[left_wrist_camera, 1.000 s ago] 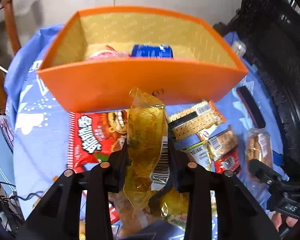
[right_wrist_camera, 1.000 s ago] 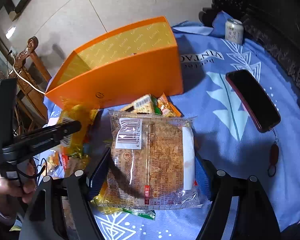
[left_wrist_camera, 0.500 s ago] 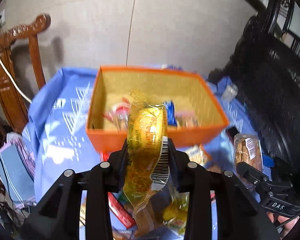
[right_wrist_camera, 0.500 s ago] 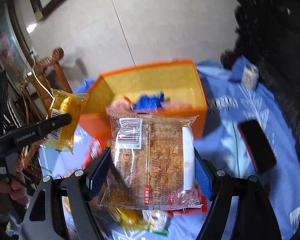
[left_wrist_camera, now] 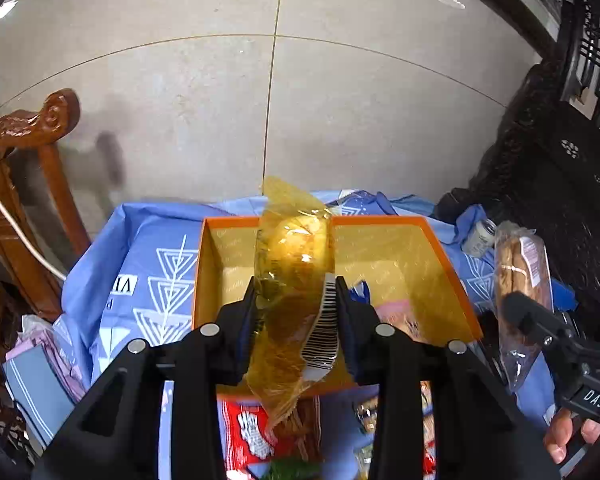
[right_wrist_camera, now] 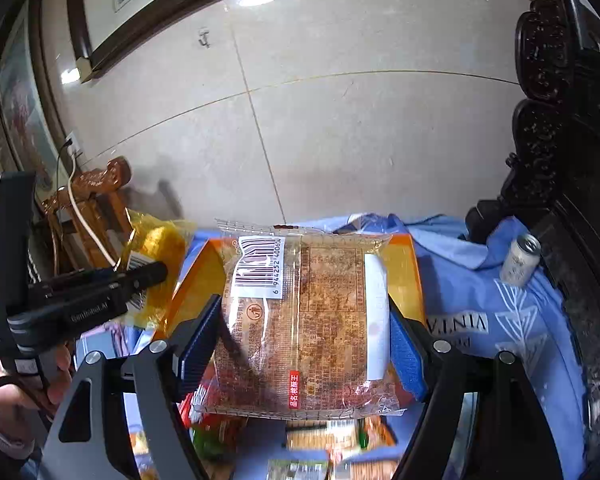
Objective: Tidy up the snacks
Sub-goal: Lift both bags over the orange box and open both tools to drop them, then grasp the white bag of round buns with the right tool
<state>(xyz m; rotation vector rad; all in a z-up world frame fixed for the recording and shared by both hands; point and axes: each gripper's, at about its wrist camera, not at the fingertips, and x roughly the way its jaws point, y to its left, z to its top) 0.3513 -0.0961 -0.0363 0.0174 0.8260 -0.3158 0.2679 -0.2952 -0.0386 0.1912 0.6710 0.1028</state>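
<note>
Orange cardboard forms the one open box (left_wrist_camera: 448,258) I see, gold-lined, sitting on a surface draped in a blue patterned cloth (left_wrist_camera: 148,276). I work two grippers. My left gripper (left_wrist_camera: 296,312) has its jaws easing apart, with one yellow snack packet (left_wrist_camera: 294,264) upright between them, the pads touching its sides; it hangs above the box's near wall, at 12 o'clock from the jaws. My right gripper (right_wrist_camera: 304,332) has its jaws spread wide and pinching one clear-wrapped brown cake (right_wrist_camera: 304,320) flat between the blue pads (right_wrist_camera: 406,356), barcode at the top left. In the right wrist view the box sits behind that cake at 12 o'clock, and the left gripper with its yellow packet shows at 9 o'clock. One pale drinks can (right_wrist_camera: 520,258) stands on the cloth at 3 o'clock, well apart from the box. Inside the box I can make out a pink packet (left_wrist_camera: 396,314) and a scrap of blue wrapper; I cannot count more. Several loose snacks, one a red packet (left_wrist_camera: 256,432), lie on the surface below the jaws at 6 o'clock.
</note>
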